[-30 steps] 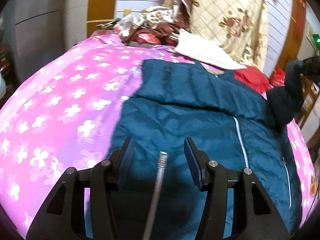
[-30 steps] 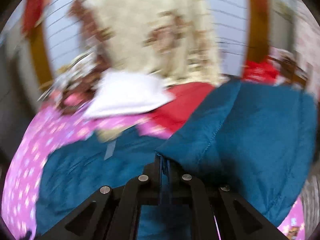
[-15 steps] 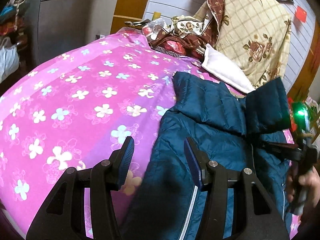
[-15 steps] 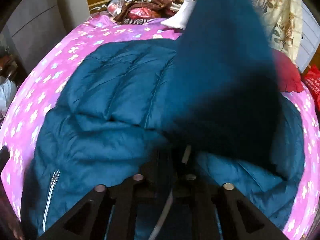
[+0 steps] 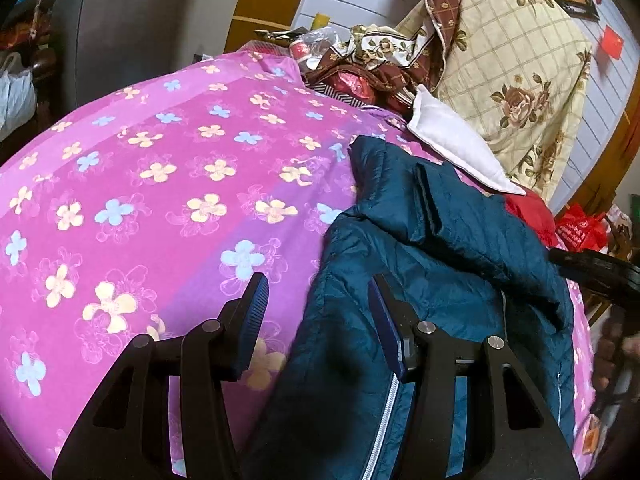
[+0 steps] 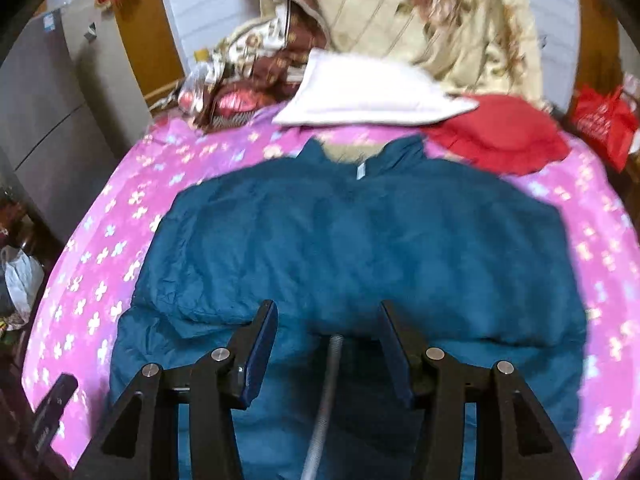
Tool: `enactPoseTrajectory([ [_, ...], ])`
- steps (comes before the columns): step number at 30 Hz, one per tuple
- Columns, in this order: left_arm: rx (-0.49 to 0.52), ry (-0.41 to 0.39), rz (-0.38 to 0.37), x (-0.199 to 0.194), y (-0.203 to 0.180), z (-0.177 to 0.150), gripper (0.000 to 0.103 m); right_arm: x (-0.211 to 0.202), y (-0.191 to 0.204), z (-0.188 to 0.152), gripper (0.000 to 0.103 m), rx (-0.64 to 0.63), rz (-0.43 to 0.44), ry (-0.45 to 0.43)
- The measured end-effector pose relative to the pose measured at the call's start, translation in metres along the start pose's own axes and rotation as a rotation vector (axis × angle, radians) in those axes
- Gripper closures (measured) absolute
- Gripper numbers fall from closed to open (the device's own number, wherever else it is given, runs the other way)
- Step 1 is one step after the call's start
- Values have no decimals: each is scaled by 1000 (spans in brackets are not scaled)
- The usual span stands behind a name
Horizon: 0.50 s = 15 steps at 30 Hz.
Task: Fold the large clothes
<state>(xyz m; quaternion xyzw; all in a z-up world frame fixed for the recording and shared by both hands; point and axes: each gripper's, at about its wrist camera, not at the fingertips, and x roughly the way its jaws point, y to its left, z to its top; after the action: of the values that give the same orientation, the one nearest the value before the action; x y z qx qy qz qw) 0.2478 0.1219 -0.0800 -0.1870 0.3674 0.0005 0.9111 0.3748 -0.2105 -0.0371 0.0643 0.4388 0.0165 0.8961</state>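
Jacket [image 6: 360,248] lies blurred, hem cut off; right gripper [image 6: 328,344] just opened, left gripper [image 5: 316,320] parted, both empty.

Jacket [image 6: 360,248]: dark teal, quilted, white zipper line. Bedsheet [image 5: 160,184]: magenta-pink with pale yellow and blue flowers. Far: white pillow [image 6: 368,96]; cream checked quilt [image 5: 516,80] with brown roses; red cloth [image 6: 500,136]. Gripper pads [image 5: 256,320]: blue, frames black.

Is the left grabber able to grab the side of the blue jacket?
Probably yes. The left gripper is open, the teal puffer jacket's edge lies between its fingers, and nothing covers it on the pink floral bedspread.
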Motion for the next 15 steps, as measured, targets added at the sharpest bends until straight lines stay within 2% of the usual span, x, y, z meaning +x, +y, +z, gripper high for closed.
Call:
enactPoseTrajectory([
  [4,-28,12,-4,3,7,1,52,44,17,8,54,5,-58,45],
  [6,-34,14,-2,4,10,2,52,75,24,14,57,10,-87,119],
  [8,-31,8,5,3,11,4,52,98,38,18,60,6,-75,165],
  [15,-24,11,19,7,14,8,52,123,116,20,61,-183,-17,169],
])
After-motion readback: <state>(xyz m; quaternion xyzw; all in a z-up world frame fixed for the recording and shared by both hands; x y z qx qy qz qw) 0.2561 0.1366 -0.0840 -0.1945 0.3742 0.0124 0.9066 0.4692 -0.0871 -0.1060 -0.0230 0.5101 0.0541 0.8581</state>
